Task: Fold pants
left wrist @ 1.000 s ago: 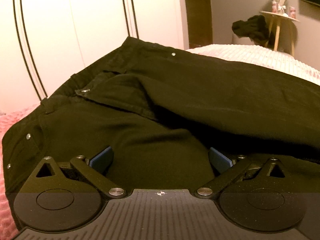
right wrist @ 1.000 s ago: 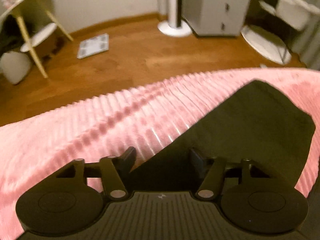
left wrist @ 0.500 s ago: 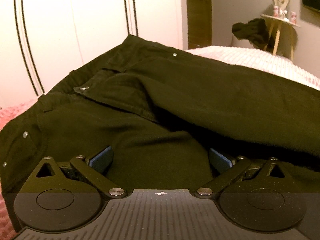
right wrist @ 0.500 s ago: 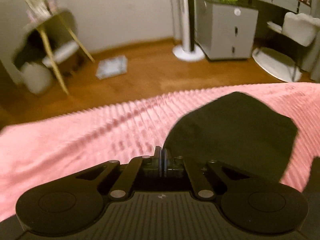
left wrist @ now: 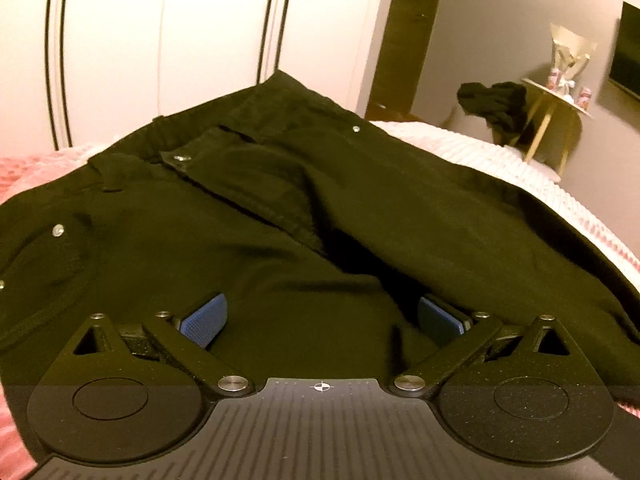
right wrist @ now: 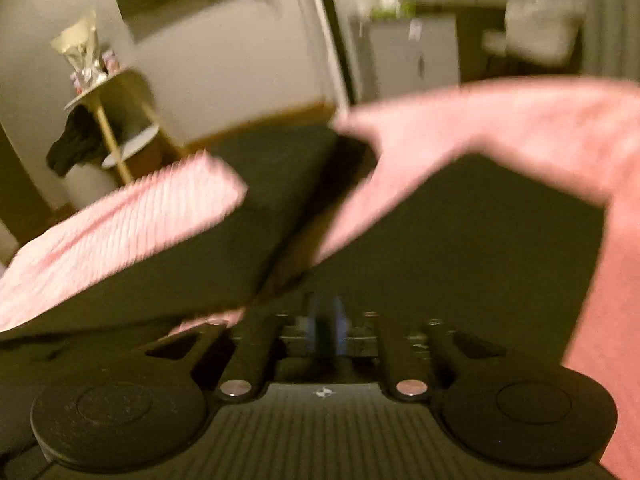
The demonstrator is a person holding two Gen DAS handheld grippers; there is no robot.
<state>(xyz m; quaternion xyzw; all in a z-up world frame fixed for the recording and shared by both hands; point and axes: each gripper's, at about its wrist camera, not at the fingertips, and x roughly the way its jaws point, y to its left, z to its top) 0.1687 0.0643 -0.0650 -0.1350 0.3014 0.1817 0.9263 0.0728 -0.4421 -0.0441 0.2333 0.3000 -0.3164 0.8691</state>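
Observation:
Black pants (left wrist: 280, 216) lie on a pink ribbed bedspread (left wrist: 520, 168), waistband and button at the far end of the left wrist view. My left gripper (left wrist: 322, 320) is open, its blue pads (left wrist: 204, 320) resting on the thigh fabric with cloth bulging between them. In the blurred right wrist view my right gripper (right wrist: 326, 316) is shut on the dark pant leg (right wrist: 460, 248) near its hem, lifted, with the other leg (right wrist: 224, 248) beside it on the bedspread (right wrist: 132, 220).
White wardrobe doors (left wrist: 160, 40) stand behind the bed. A small round side table (left wrist: 556, 96) with dark clothes draped on it stands to the right; it also shows in the right wrist view (right wrist: 108, 92). A grey cabinet (right wrist: 412, 52) is further off.
My right gripper closed on the pant leg hem and has lifted and swung it, so both legs now show. My left gripper stayed open on the thigh and shifted slightly.

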